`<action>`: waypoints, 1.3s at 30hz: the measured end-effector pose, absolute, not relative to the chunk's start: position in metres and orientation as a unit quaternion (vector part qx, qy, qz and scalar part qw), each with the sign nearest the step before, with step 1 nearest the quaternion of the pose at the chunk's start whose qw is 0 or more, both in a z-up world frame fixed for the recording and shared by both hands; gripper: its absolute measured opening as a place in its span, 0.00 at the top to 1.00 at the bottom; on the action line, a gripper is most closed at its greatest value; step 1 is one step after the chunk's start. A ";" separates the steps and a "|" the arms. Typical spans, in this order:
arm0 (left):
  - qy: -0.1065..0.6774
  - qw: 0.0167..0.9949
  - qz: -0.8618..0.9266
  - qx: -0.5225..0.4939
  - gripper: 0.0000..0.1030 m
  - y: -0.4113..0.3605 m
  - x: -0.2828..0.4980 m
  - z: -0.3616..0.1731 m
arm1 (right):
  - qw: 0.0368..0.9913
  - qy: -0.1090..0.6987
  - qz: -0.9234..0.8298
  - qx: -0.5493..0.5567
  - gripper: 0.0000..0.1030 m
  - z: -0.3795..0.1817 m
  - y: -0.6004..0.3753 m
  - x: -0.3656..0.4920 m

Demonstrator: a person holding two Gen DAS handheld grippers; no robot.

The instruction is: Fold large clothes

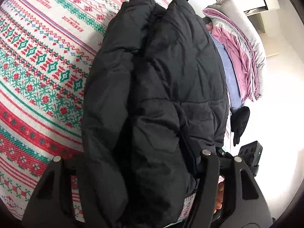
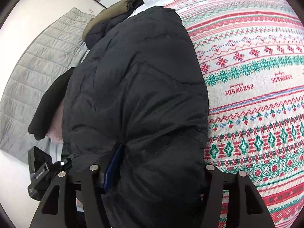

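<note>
Jaws of both grippers clamp the black puffer jacket (image 1: 152, 87) lying on the patterned blanket (image 1: 38, 57).

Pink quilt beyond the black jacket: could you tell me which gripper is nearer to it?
Probably right. The right gripper has the pink quilt straight ahead past the black puffer jacket; the left gripper sees it off to its right.

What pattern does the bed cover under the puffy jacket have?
Red, green and white knit-style bands on the bed cover, clearest in the right wrist view.
</note>
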State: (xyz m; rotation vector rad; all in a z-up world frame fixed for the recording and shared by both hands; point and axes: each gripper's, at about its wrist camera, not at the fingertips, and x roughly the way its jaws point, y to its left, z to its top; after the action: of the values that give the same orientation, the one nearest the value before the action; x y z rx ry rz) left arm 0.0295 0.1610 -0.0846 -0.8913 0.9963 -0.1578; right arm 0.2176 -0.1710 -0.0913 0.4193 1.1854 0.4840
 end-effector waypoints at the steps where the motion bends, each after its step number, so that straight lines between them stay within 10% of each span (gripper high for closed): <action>1: 0.457 0.787 -0.073 -0.408 0.48 0.160 0.028 -0.083 | 0.784 0.546 0.224 0.190 0.45 -0.092 -0.177 0.220; 6: 0.434 0.808 -0.075 -0.390 0.65 0.154 0.026 -0.070 | 0.803 0.523 0.228 0.172 0.60 -0.079 -0.180 0.204; 23: 0.374 0.851 -0.086 -0.358 0.77 0.080 0.052 -0.036 | 0.876 0.416 0.202 0.137 0.75 -0.025 -0.202 0.195; 39: 0.378 0.851 -0.273 -0.240 0.77 -0.217 0.131 -0.037 | 0.944 0.274 0.073 0.171 0.77 0.035 -0.461 0.187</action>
State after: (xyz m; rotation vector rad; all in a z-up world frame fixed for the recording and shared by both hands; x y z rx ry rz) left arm 0.1314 -0.2167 -0.0372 -0.5055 0.7967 -0.5754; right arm 0.1870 -0.4611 0.0352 0.3489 0.5581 0.1488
